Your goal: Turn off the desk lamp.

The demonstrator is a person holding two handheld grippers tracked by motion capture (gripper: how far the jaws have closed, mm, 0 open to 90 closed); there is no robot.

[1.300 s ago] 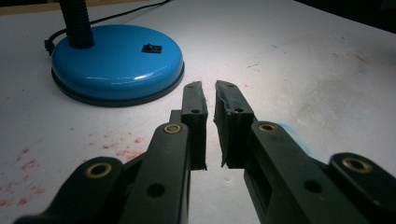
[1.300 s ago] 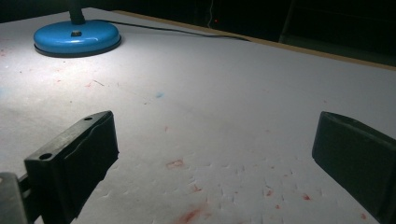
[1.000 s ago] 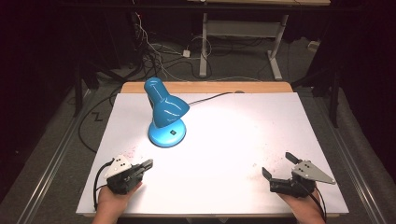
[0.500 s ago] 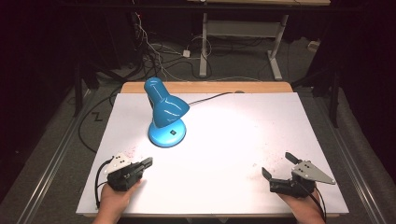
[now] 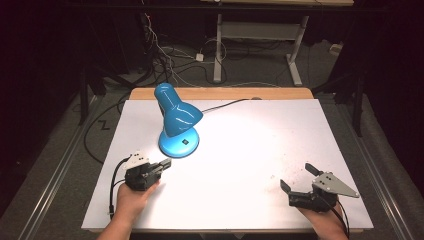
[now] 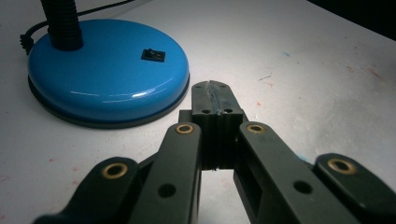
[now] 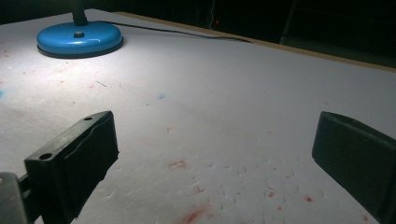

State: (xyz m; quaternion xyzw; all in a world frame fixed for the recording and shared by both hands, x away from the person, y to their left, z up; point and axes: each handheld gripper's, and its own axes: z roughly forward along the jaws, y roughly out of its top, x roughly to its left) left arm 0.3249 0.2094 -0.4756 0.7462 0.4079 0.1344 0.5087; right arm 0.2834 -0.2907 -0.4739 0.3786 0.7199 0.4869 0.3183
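Lamp [image 5: 178, 122] is set just ahead of the left gripper [image 5: 164, 164], whose jaws are pressed together; the right gripper [image 5: 299, 179] is held wide, far off.

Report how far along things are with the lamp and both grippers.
Done: nothing visibly handled, though the blue lamp is lit. In hand: the left gripper, shut and empty, sits just short of the lamp's base, pointing toward its black switch. Left: any contact; the right gripper waits open over the table.
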